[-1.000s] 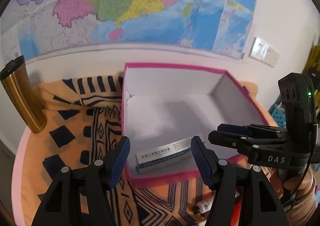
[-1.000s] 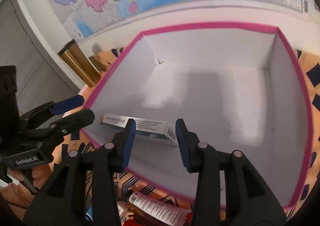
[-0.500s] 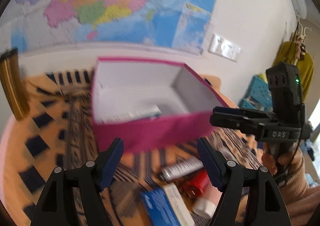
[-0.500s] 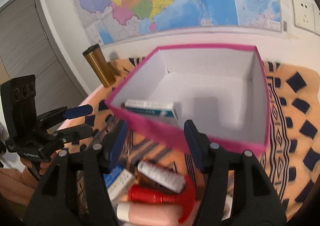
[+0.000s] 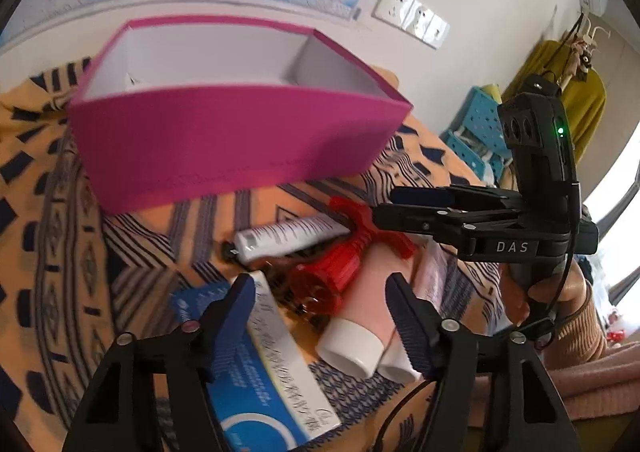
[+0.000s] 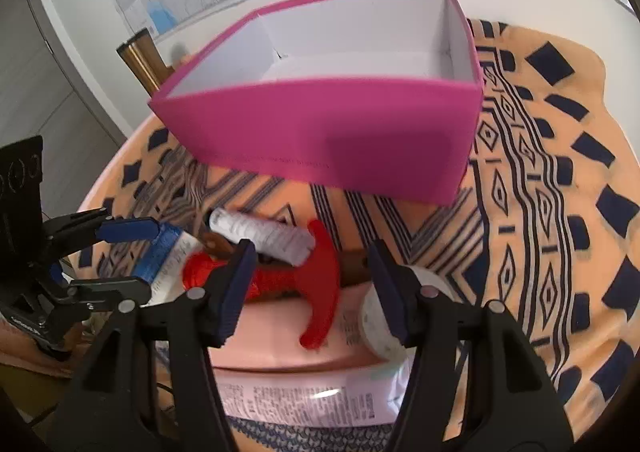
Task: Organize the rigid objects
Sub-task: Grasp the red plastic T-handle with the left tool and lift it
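The box [image 6: 328, 131] is magenta outside, white inside. An orange cloth [image 6: 540, 179] carries navy diamonds and stripes. Nearer lie a red tool [image 6: 320, 284], a white tube [image 5: 288, 238], a pink tube [image 5: 368, 308] and a blue-and-white carton [image 5: 260, 380].

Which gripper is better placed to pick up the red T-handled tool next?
Right, probably. The right gripper has its open jaws on either side of the red tool, while the left gripper sits nearer the blue-and-white box.
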### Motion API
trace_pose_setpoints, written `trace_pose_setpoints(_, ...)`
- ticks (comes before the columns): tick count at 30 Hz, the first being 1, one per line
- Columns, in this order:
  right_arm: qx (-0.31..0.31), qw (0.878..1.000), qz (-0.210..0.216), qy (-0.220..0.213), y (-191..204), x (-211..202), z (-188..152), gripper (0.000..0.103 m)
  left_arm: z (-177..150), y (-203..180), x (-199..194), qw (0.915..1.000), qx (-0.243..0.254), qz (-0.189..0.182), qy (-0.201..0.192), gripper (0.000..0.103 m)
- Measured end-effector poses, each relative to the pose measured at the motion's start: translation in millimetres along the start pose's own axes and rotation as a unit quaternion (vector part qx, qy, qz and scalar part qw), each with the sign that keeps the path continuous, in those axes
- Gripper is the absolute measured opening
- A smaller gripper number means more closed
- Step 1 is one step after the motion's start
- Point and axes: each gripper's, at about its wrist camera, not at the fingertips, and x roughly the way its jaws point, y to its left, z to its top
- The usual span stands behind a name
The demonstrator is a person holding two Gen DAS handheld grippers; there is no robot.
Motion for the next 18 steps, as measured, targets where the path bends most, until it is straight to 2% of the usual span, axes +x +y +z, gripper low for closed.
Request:
trace_pose_setpoints(10, -0.019, 1.0, 0.004, 0.006, 8, 5, -12, 0.061, -8, -5, 13, 0.9995, -0.004, -0.01, 0.031, 0.044)
trace_pose_setpoints(18, -0.021, 1.0, 0.006, 0.014, 8, 14, -12, 0.048, -7, -8, 20, 0.9992, -0.013, -0.014, 0.036, 0.041)
